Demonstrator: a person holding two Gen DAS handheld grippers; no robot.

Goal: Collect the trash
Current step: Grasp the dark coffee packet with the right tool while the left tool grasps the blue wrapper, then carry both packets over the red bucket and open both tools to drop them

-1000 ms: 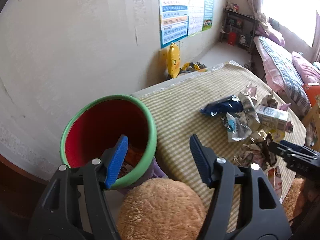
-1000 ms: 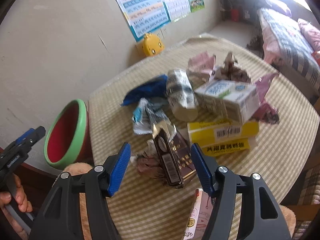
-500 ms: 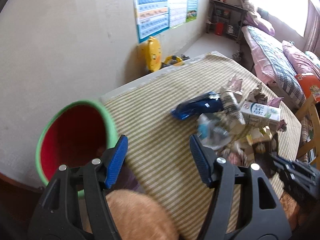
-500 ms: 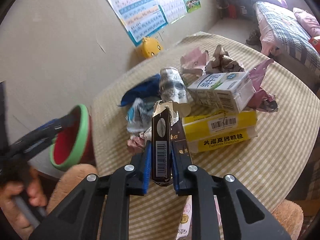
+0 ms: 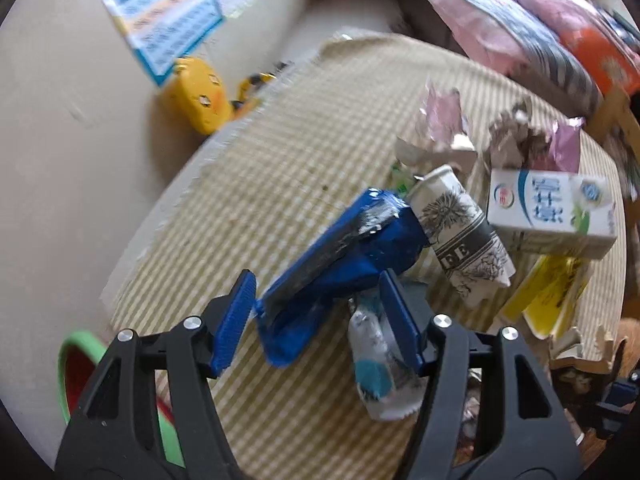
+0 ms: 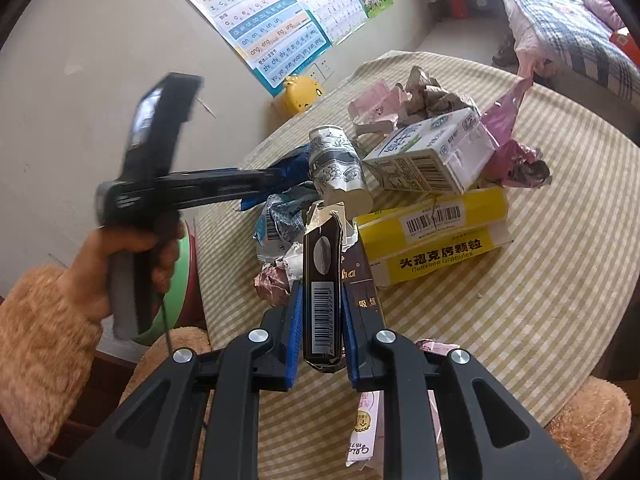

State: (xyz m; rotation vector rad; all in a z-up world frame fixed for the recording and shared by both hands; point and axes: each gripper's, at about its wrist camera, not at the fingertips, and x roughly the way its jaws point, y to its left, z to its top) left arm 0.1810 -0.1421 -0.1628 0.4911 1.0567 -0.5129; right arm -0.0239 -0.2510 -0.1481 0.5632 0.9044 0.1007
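A trash pile lies on the round table under a striped cloth. In the left wrist view a crumpled blue wrapper lies between the blue pads of my left gripper. Its jaws are opening and the pads do not press the wrapper. My right gripper is shut on a dark cigarette pack with a barcode, held upright just in front of the pile. The red bin with a green rim stands off the table's left edge. A hand holds the left gripper there.
In the pile are a white milk carton, a printed paper cup, a yellow medicine box, a white-and-teal wrapper and pink wrappers. A yellow duck toy sits by the postered wall. A bed is behind.
My left gripper swung from over the bin across the table and down onto the blue wrapper. My right gripper closed on the dark pack and has raised it slightly.
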